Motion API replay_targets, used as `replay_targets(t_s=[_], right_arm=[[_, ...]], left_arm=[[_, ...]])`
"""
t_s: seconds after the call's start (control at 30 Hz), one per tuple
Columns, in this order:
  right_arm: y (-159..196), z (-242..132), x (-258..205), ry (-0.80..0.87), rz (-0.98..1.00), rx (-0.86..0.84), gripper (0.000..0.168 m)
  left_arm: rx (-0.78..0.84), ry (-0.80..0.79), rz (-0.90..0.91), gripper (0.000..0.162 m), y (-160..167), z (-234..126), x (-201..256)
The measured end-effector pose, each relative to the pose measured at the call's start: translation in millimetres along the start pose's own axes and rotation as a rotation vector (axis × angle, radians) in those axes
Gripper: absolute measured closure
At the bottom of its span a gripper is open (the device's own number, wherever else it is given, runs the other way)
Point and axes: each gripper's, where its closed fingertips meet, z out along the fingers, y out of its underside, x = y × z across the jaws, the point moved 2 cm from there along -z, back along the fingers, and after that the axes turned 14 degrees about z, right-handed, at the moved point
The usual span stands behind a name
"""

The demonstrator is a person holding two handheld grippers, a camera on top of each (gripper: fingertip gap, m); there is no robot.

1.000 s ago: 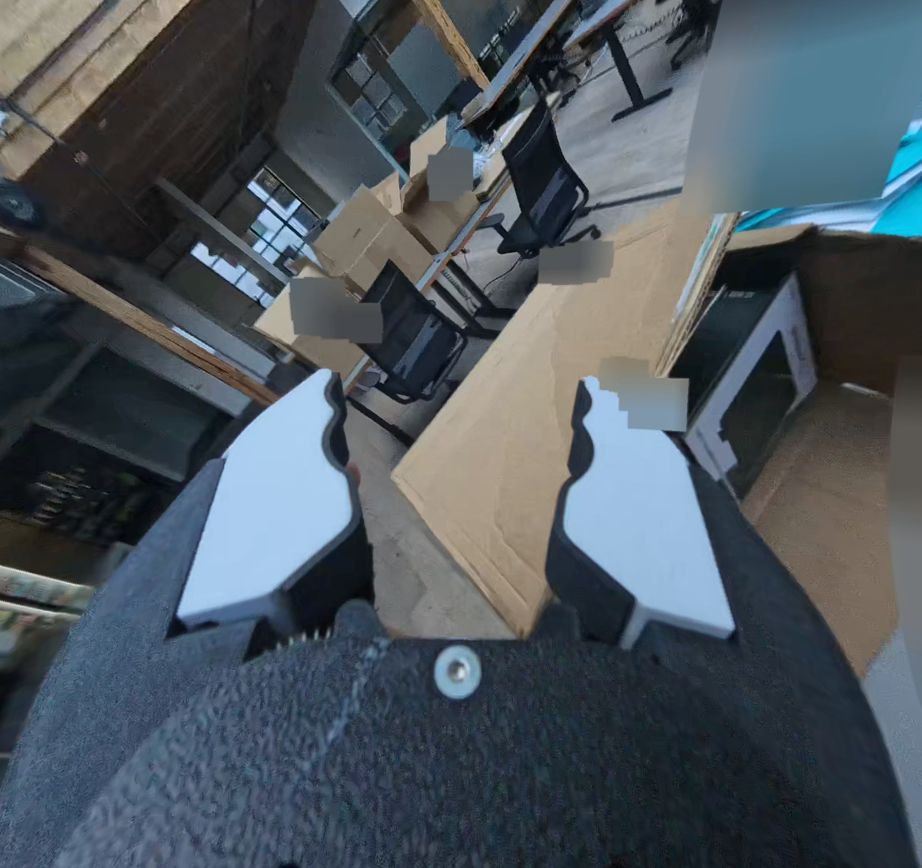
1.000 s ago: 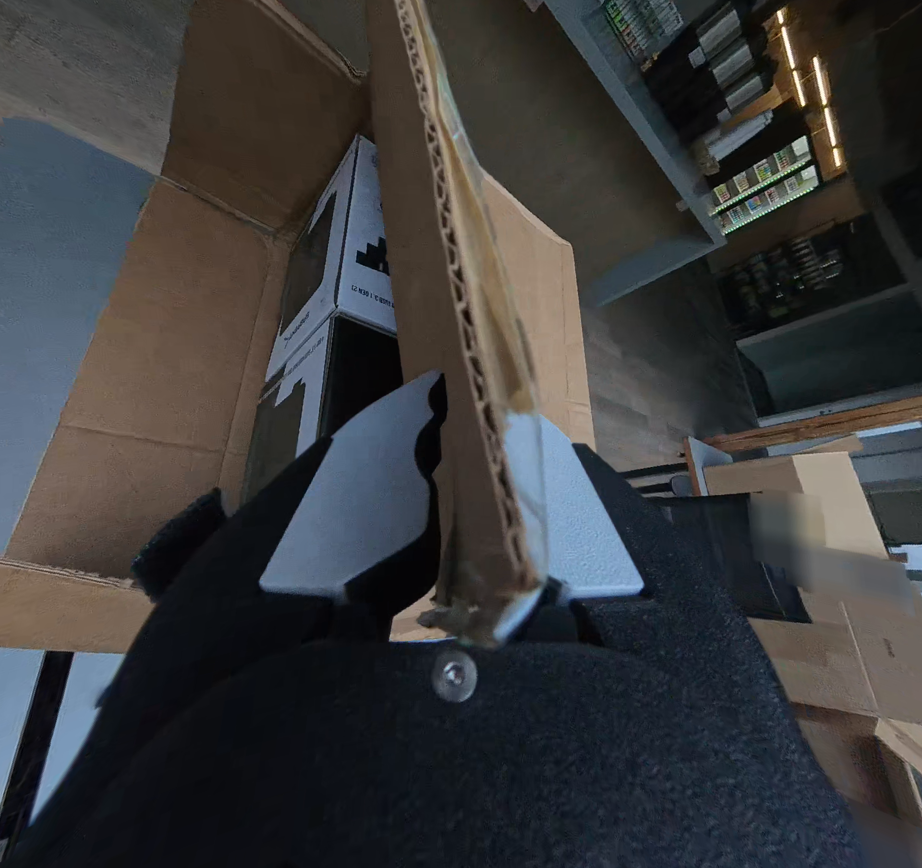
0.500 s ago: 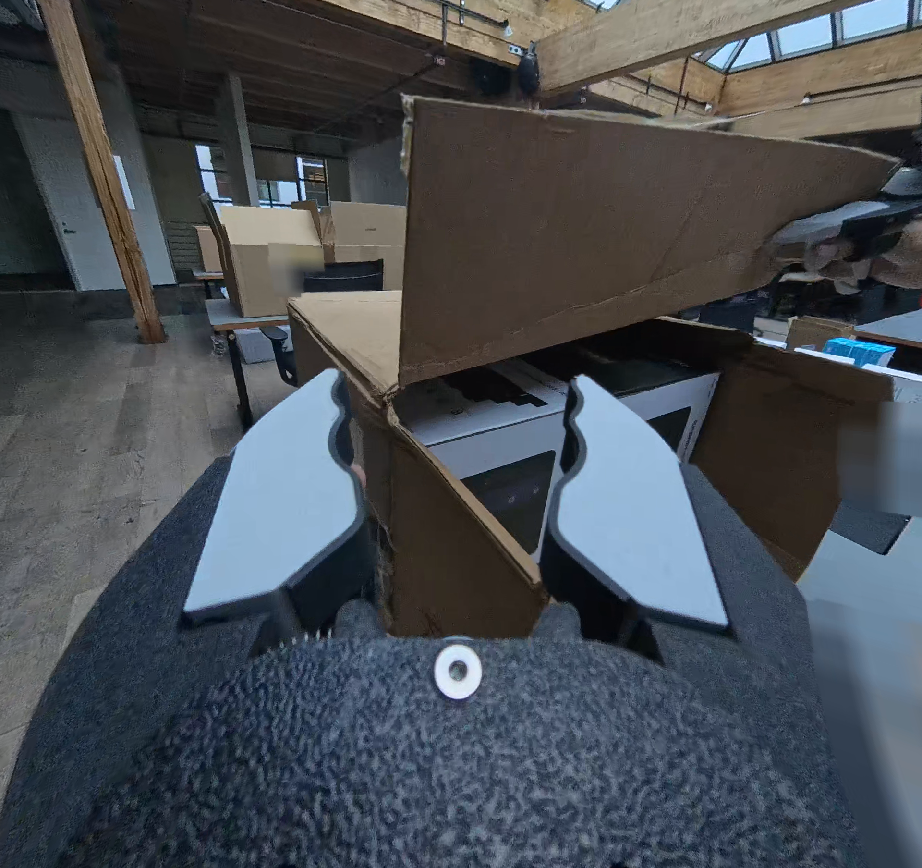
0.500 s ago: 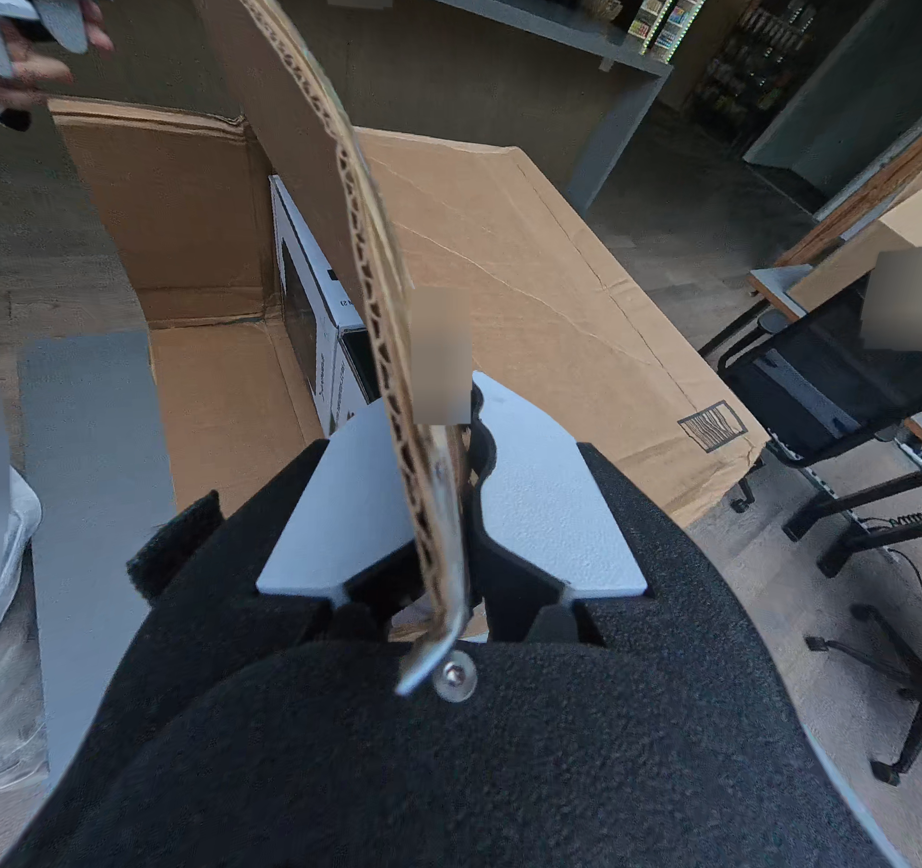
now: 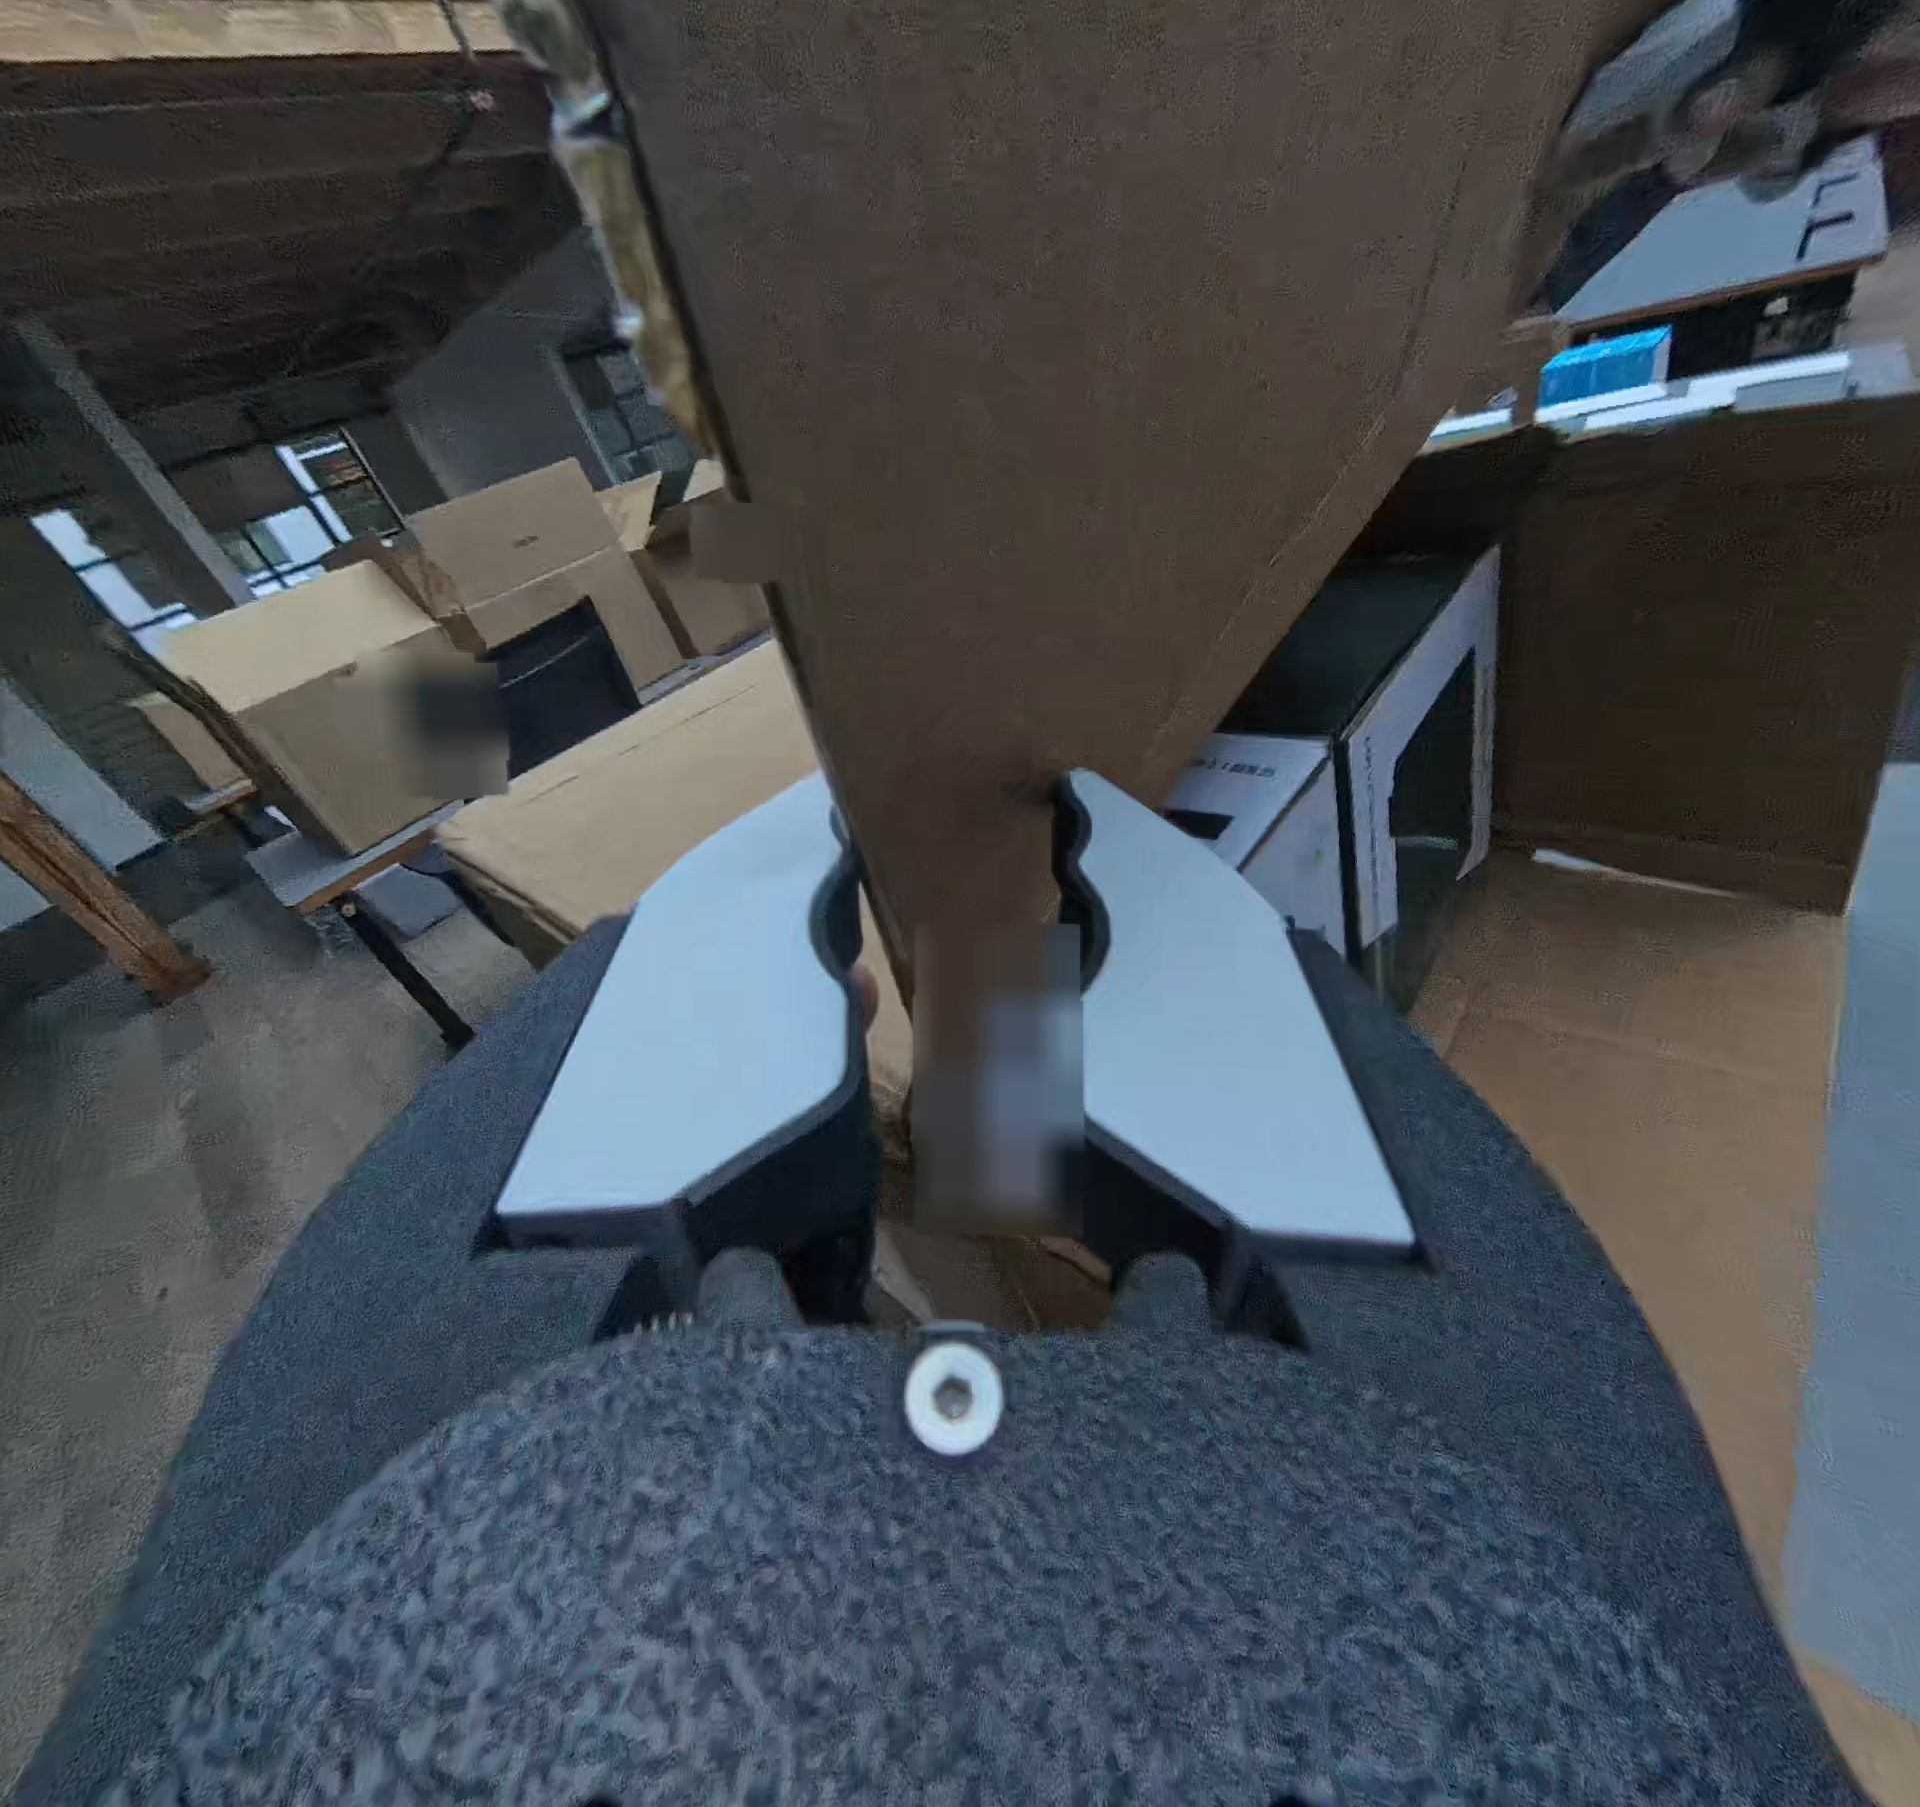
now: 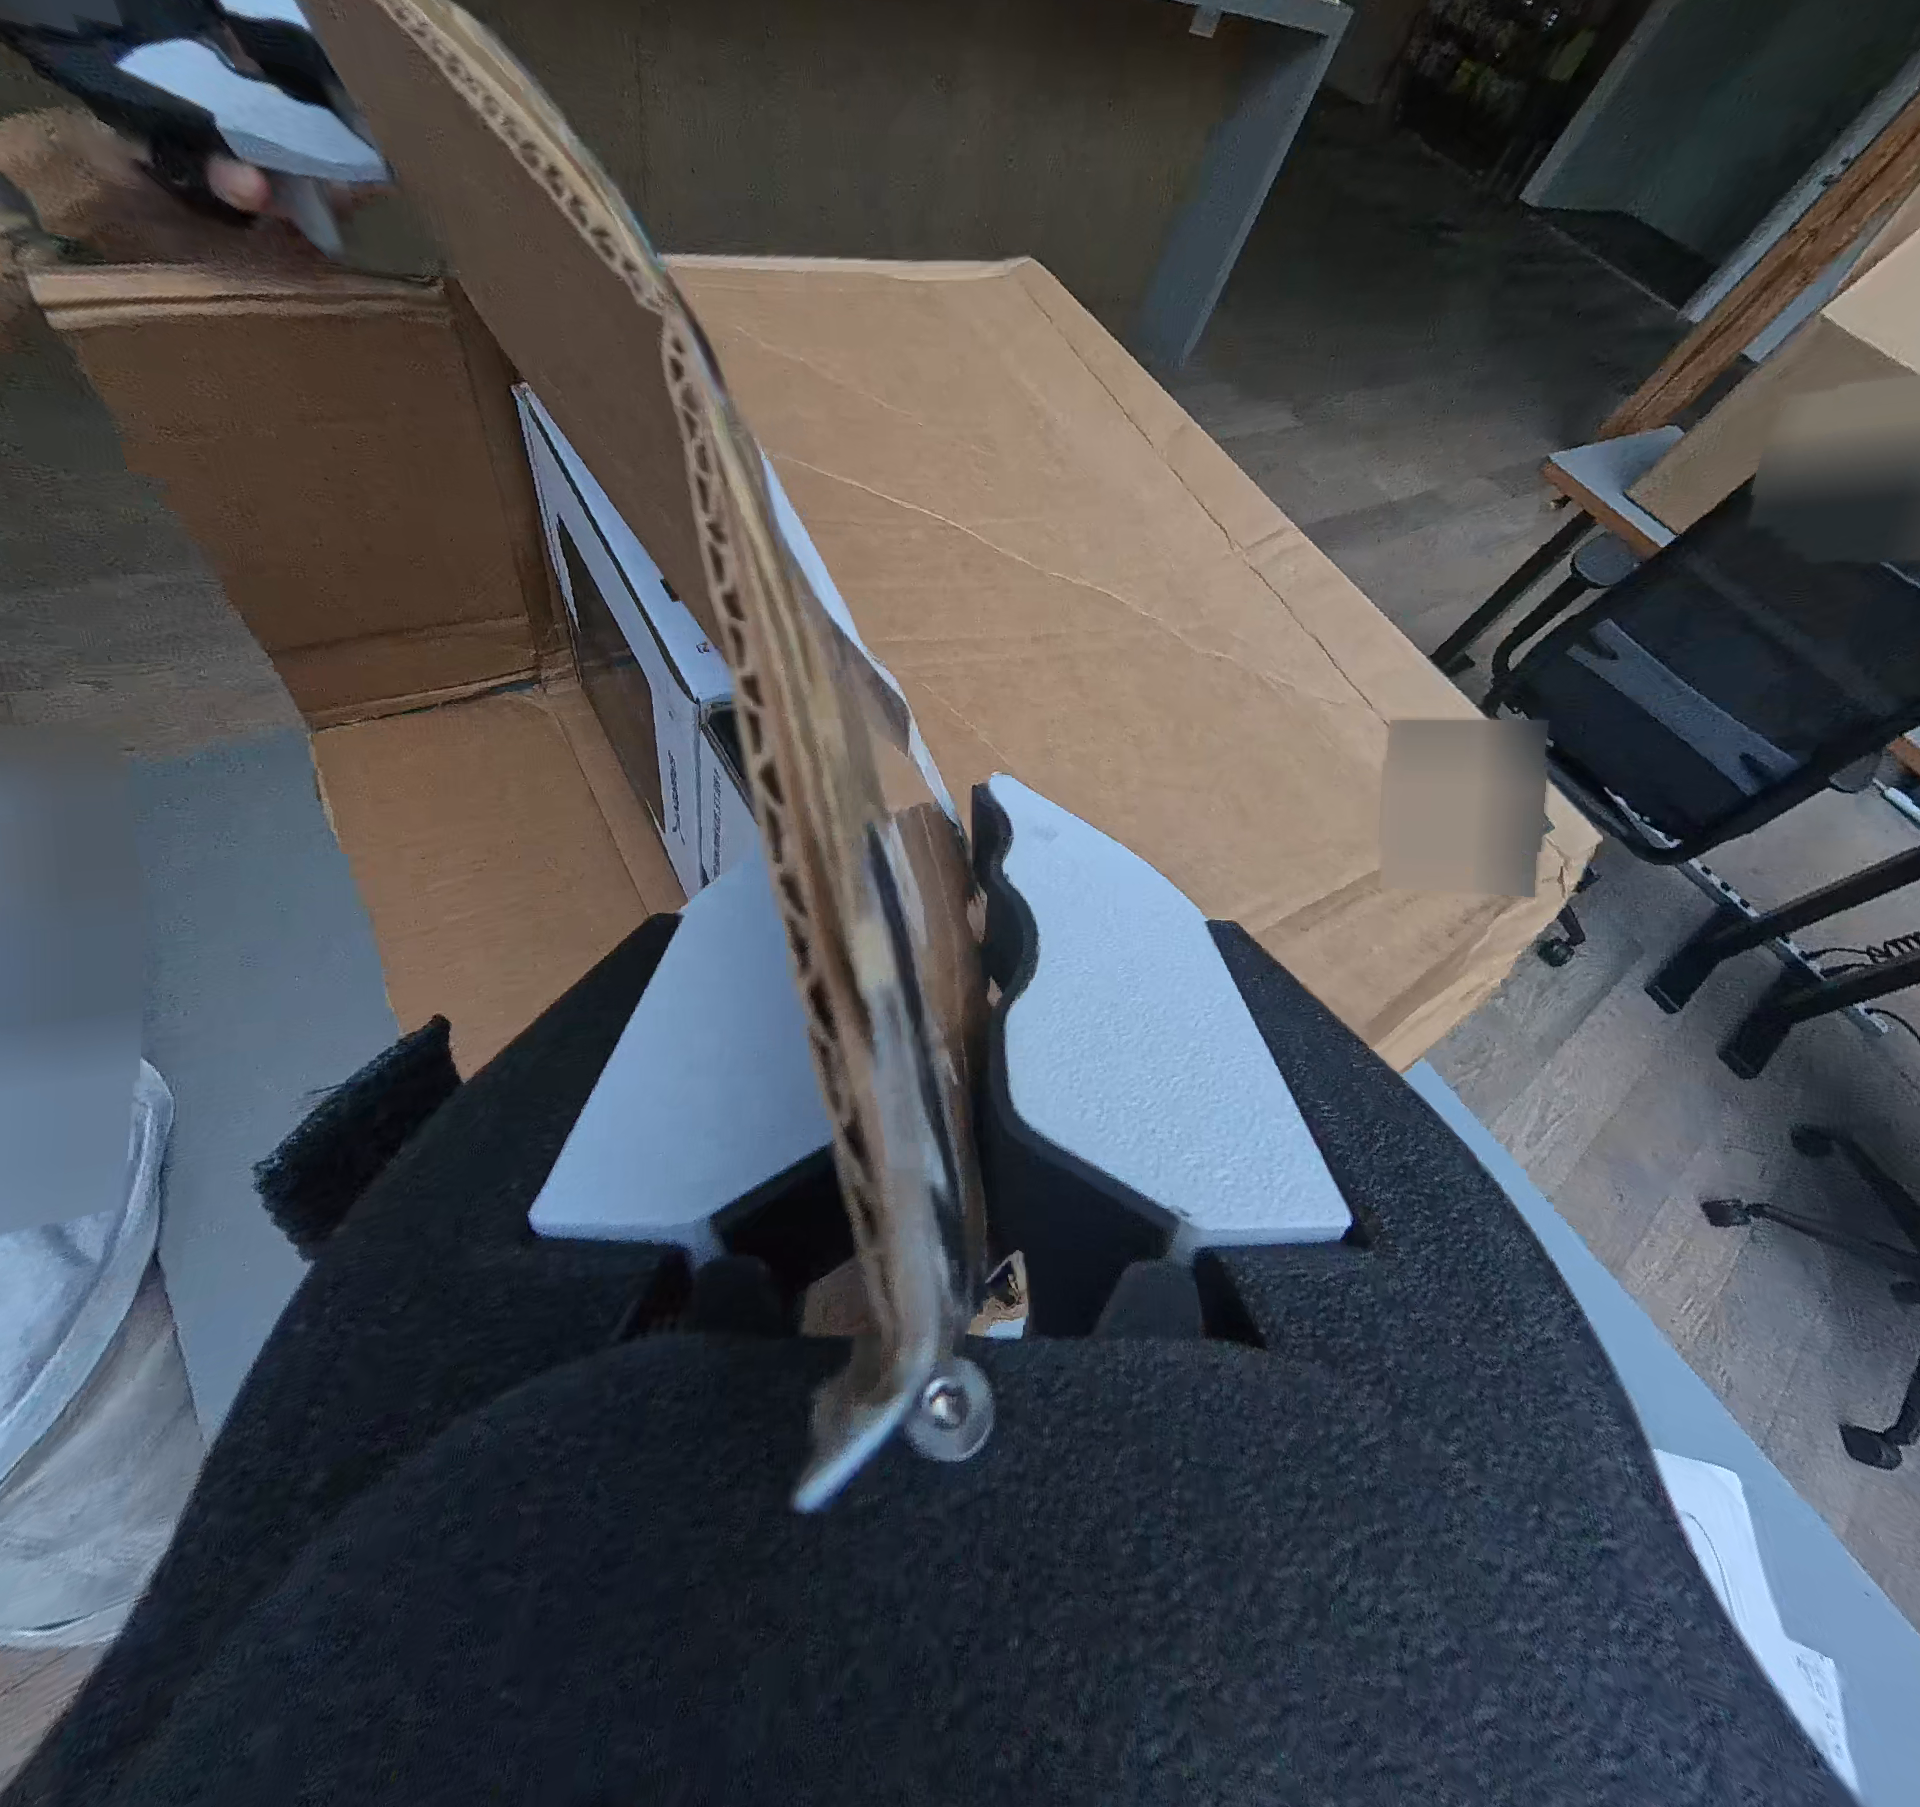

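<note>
The left gripper (image 5: 956, 822), whose fingers stood wide apart astride the corner of the big brown cardboard box (image 6: 1039, 531) half a second ago, has narrowed onto its raised brown cardboard flap (image 5: 1039, 355). The right gripper (image 6: 883, 822) still pinches that flap's corrugated edge. Beneath the flap, inside the box, sits a white-and-black printed carton (image 5: 1382, 791).

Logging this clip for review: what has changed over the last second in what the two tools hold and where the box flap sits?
The left tool, open and empty a second ago, has closed in around the end of the cardboard flap; whether it grips is unclear. The flap has swung from tilted to nearly upright. Unchanged: the right tool stays clamped on the flap's other end, and the white product boxes remain inside the carton.
</note>
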Motion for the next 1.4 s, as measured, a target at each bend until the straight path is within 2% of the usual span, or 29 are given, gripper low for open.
replay_targets(t_s=[0.07,0.13,0.17,0.23,0.27,0.33,0.37,0.43,0.47,0.53,0.57,0.6,0.67,0.7,0.77,0.8,0.83,0.9,0.97,1.03,1.07,1.13,1.17,1.2,1.3,1.33,1.4], right_arm=[[-3.7,-4.8,0.6,0.05,0.009,0.0,0.148],[-12.6,-13.5,-2.1,0.119,0.06,0.006,0.118],[-27.3,-20.4,-9.2,0.151,0.06,0.053,0.106],[-75.8,-35.3,-35.5,0.213,-0.021,0.188,0.096],[-101.9,-37.9,-53.2,0.257,-0.109,0.211,0.096],[-143.4,-18.9,-101.7,0.259,-0.281,0.082,0.11],[-158.8,-1.5,-127.0,0.261,-0.377,-0.043,0.103],[-182.7,42.6,-178.5,0.195,-0.606,-0.223,0.103],[-185.4,71.8,-205.6,0.075,-0.617,-0.281,0.106],[-161.8,128.8,-248.7,-0.197,-0.503,-0.469,0.102],[-145.6,154.0,-253.6,-0.239,-0.499,-0.573,0.097],[-134.7,178.4,-245.6,-0.191,-0.557,-0.647,0.091],[-138.9,215.2,-215.6,-0.011,-0.797,-0.702,0.108],[-144.4,225.4,-206.8,0.03,-0.879,-0.725,0.108],[-153.9,235.0,-201.4,0.033,-0.899,-0.758,0.108],[-158.7,235.3,-202.7,0.014,-0.853,-0.766,0.113],[-165.3,236.4,-205.6,-0.009,-0.793,-0.735,0.1],[-172.7,236.0,-208.0,-0.056,-0.703,-0.712,0.099],[-162.9,242.0,-213.3,-0.123,-0.634,-0.78,0.09],[-139.9,257.0,-228.9,-0.224,-0.591,-0.878,0.092],[-129.1,266.6,-231.2,-0.234,-0.627,-0.926,0.101],[-113.1,281.7,-226.3,-0.219,-0.787,-1.028,0.136],[-106.4,284.5,-228.1,-0.248,-0.839,-1.072,0.148],[-99.4,284.3,-234.2,-0.29,-0.833,-1.114,0.161],[-100.4,282.2,-238.5,-0.295,-0.809,-1.137,0.166],[-109.9,279.0,-237.4,-0.272,-0.816,-1.12,0.167],[-123.6,268.2,-230.2,-0.223,-0.874,-1.098,0.168]], left_arm=[[0.024,0.019,0.032,0.131,-5.0,2.6,-6.6],[0.008,0.094,-0.02,0.139,-5.5,-0.9,-9.2],[0.005,0.127,-0.033,0.14,-4.6,-2.3,-9.4],[-0.002,0.162,-0.043,0.142,-3.6,-5.1,-14.0],[-0.013,0.187,-0.04,0.142,-2.6,-4.9,-14.4],[-0.017,0.231,-0.025,0.145,-3.7,-0.5,-11.9],[-0.021,0.257,0.008,0.146,-5.5,2.7,-8.1],[-0.054,0.276,0.087,0.145,-6.5,7.6,-4.1],[-0.06,0.28,0.108,0.144,-7.1,8.1,-5.3],[-0.052,0.31,0.071,0.146,-7.4,7.0,-7.7],[-0.038,0.322,0.052,0.147,-7.1,6.4,-7.8],[-0.043,0.337,0.045,0.148,-4.4,5.6,-6.0],[-0.044,0.301,0.045,0.145,0.1,7.5,-10.2],[-0.036,0.3,0.01,0.145,0.2,8.2,-12.8],[-0.005,0.307,-0.059,0.146,-0.7,9.1,-19.3],[0.01,0.318,-0.088,0.147,-1.2,9.7,-20.5],[0.036,0.351,-0.111,0.151,-4.3,9.2,-17.1],[0.008,0.355,-0.07,0.153,-6.9,9.7,-7.4],[-0.017,0.344,-0.037,0.153,-9.7,9.0,-3.6],[-0.012,0.338,-0.055,0.153,-9.0,7.2,-5.3],[-0.005,0.343,-0.078,0.153,-8.5,5.8,-5.5],[-0.004,0.334,-0.069,0.152,-5.8,2.2,-3.9],[-0.007,0.321,-0.044,0.15,-2.3,0.7,-3.5],[0.0,0.31,-0.029,0.15,0.0,-0.8,-3.2],[0.047,0.259,-0.079,0.156,-8.6,-4.0,-2.2],[0.021,0.198,-0.048,0.156,-16.7,-2.0,-10.0],[-0.035,0.204,-0.021,0.159,-32.6,7.6,-14.0]])
